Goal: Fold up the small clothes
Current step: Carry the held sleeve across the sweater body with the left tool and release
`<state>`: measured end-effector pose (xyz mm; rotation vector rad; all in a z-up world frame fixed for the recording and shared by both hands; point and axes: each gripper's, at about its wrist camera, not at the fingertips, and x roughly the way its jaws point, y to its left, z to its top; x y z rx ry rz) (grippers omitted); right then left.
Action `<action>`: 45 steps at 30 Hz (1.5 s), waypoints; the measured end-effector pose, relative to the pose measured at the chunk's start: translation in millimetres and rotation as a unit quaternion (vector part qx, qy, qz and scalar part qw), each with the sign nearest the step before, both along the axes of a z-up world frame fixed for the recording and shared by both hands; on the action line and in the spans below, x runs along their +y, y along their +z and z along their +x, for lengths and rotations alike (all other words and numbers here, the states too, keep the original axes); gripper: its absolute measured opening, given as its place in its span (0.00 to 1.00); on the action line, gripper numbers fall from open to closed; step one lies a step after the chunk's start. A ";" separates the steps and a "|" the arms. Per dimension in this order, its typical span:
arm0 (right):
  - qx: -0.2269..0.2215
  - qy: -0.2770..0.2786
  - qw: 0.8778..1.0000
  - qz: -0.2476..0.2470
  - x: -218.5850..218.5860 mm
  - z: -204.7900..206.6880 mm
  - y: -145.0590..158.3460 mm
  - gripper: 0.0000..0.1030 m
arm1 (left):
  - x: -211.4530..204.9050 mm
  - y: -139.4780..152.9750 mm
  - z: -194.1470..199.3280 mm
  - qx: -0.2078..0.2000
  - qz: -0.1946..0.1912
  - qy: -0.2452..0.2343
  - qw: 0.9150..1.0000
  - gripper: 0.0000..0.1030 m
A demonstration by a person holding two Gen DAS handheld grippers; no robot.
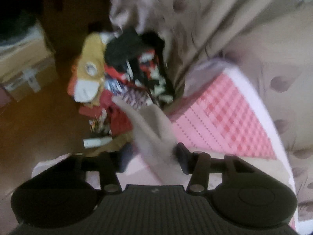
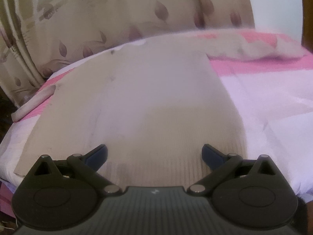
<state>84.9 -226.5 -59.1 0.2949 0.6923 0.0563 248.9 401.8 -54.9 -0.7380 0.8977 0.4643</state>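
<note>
Blur smears the left wrist view, yet the main things read well enough. Between the dark fingers of the left gripper (image 1: 151, 161) runs a pale grey, sock-like strip of cloth (image 1: 148, 129), stretching up and away from the jaws toward a heap of small clothes (image 1: 125, 78) – red, black-and-white patterned, mustard yellow with a white toe. Whether the pads actually press on the strip I cannot tell; the left finger is lost in blur and only the right one shows beside the cloth. The heap lies on a brown floor (image 1: 39, 121) against a beige curtain printed with mauve leaves (image 1: 225, 19). To the right sits the corner of a pink-and-white checked bedspread (image 1: 225, 113), and a cardboard box (image 1: 25, 66) stands at the far left.

In the right wrist view the right gripper (image 2: 154, 153) hangs with its blue-padded fingers (image 2: 97, 153) spread wide, nothing between them, above a flat sheet of pale corrugated cardboard (image 2: 146, 90) laid on the bed. A second pale, tube-like sock (image 2: 33, 103) lies at the sheet's left edge, half on the pink cover. Beyond the board a rumpled pink-and-cream pillow (image 2: 254, 47) rests near the same leaf-print curtain – well apart from the gripper
</note>
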 end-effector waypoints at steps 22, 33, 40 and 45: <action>0.007 -0.006 1.000 0.027 1.1 -2.7 -2.6 1.00 | 2.6 -1.4 2.4 -0.013 -0.011 -0.019 1.000 0.42; -0.004 -0.004 0.999 0.038 -4.1 -6.6 -2.8 1.00 | -0.6 -3.3 -105.6 -0.020 0.013 0.002 1.000 0.16; -0.031 -0.011 0.998 0.061 -17.3 -12.7 3.5 1.00 | -31.6 32.8 -94.3 -0.107 0.044 -0.026 0.993 0.72; -0.084 -0.077 0.985 0.129 -99.7 -21.7 16.1 1.00 | -91.0 24.8 -69.6 -0.138 0.140 -0.063 0.979 0.74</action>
